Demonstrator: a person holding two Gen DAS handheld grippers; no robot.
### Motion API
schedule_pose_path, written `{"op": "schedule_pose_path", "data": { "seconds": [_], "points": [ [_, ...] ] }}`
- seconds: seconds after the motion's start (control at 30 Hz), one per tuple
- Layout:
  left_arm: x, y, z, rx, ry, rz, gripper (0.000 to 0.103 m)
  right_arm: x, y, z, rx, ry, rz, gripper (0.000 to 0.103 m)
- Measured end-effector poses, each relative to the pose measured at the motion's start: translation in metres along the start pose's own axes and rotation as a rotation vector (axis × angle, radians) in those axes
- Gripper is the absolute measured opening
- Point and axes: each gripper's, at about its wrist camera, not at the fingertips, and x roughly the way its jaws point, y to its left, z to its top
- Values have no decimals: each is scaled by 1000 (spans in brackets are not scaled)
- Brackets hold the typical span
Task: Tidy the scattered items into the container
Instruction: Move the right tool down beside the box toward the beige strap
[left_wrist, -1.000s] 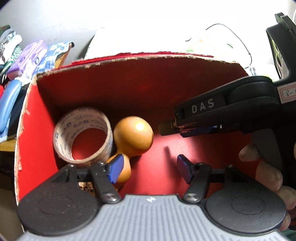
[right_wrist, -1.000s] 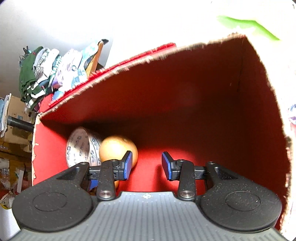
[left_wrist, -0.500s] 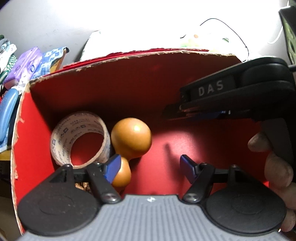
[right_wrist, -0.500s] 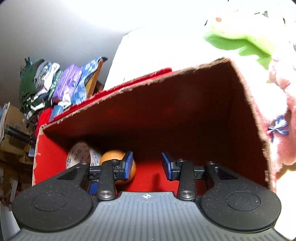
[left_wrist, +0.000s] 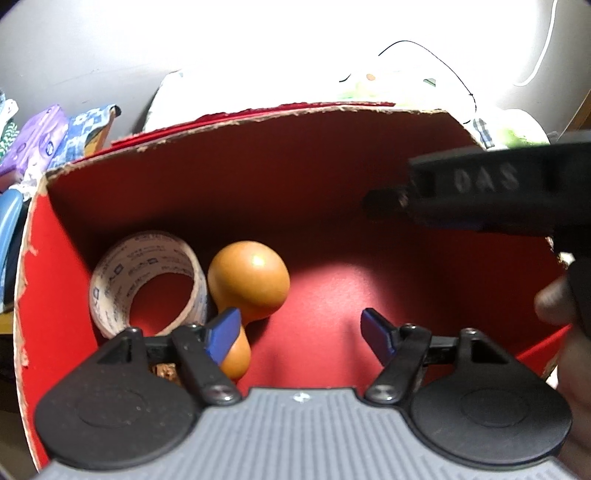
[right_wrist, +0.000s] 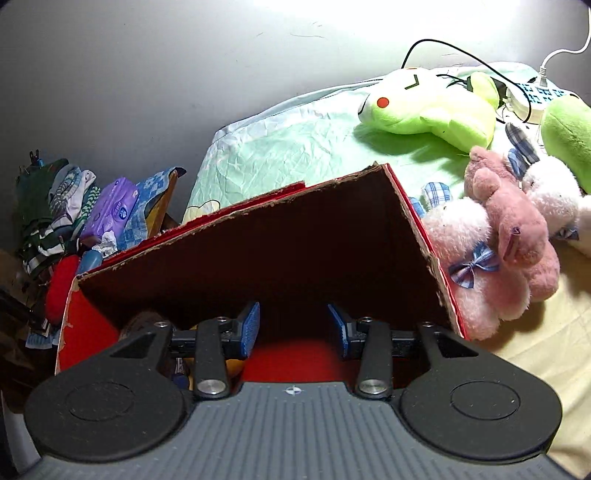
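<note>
A red cardboard box (left_wrist: 258, 166) lies open below me. Inside, at its left, a roll of tape (left_wrist: 147, 273) leans beside an orange wooden gourd-shaped piece (left_wrist: 251, 280). My left gripper (left_wrist: 299, 325) hovers over the box floor, open, with only bare red floor between its blue pads; the left pad overlaps the gourd's lower bulb. My right gripper (right_wrist: 293, 317) is above the box's near edge, its jaws opening with nothing between them. It shows blurred at the upper right in the left wrist view (left_wrist: 384, 201). The box wall (right_wrist: 277, 251) looks dark from there.
A green plush toy (right_wrist: 424, 107), a pink plush toy (right_wrist: 509, 221) and a power strip (right_wrist: 532, 98) lie on the bed behind and right of the box. Piled clothes and a purple wipes pack (right_wrist: 114, 206) sit to the left. A person's fingers (left_wrist: 554, 302) hold the right gripper.
The right gripper has lifted and drawn back from inside the box, tilting up so the bed and toys come into view; its jaws have widened. The left jaws spread slightly.
</note>
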Motion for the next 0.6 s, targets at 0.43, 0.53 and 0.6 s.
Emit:
{"op": "schedule_pose_path", "data": {
  "seconds": [0.43, 0.53, 0.6],
  "points": [
    [-5, -3, -3, 33, -33, -14, 76, -49, 2, -31, 20, -140, -15, 54],
    [-5, -3, -2, 42, -40, -1, 79, -49, 3, -37, 13, -147, -23, 54],
    [-5, -3, -1, 42, -41, 6, 81, -48, 4, -39, 3, -158, -32, 53]
  ]
}}
